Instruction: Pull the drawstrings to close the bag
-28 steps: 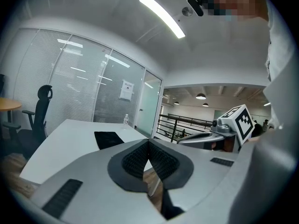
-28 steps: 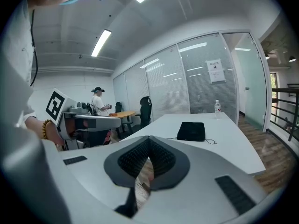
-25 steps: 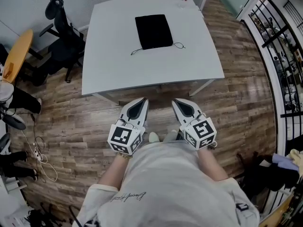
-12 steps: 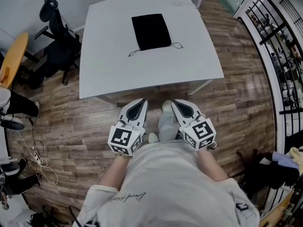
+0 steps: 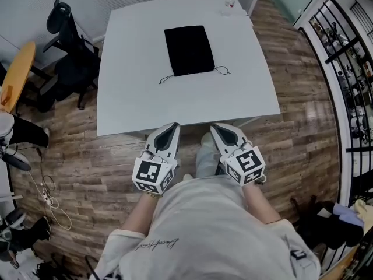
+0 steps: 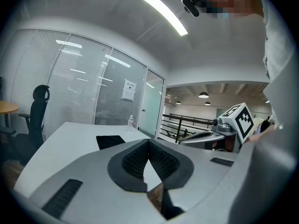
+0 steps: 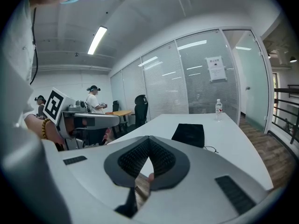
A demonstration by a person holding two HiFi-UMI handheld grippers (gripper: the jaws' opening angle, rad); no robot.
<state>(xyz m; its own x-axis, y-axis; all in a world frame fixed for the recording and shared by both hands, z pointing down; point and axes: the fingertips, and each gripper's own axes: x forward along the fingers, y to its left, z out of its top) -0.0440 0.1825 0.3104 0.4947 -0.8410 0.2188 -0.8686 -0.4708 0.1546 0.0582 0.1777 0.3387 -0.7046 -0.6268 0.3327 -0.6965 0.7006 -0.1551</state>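
Observation:
A flat black drawstring bag lies on the white table, its thin drawstrings trailing out left and right at its near edge. The bag also shows in the left gripper view and the right gripper view. Both grippers hang side by side just short of the table's near edge, close to the person's body. My left gripper is shut and holds nothing. My right gripper is shut and empty too. Neither touches the bag.
A clear water bottle stands at the table's far right corner. A black office chair sits left of the table, with cables on the wooden floor. A black railing runs along the right. A person stands by a desk in the distance.
The person has stepped toward the table, so the table's near edge now lies just ahead of the gripper tips. Both grippers stay shut and side by side.

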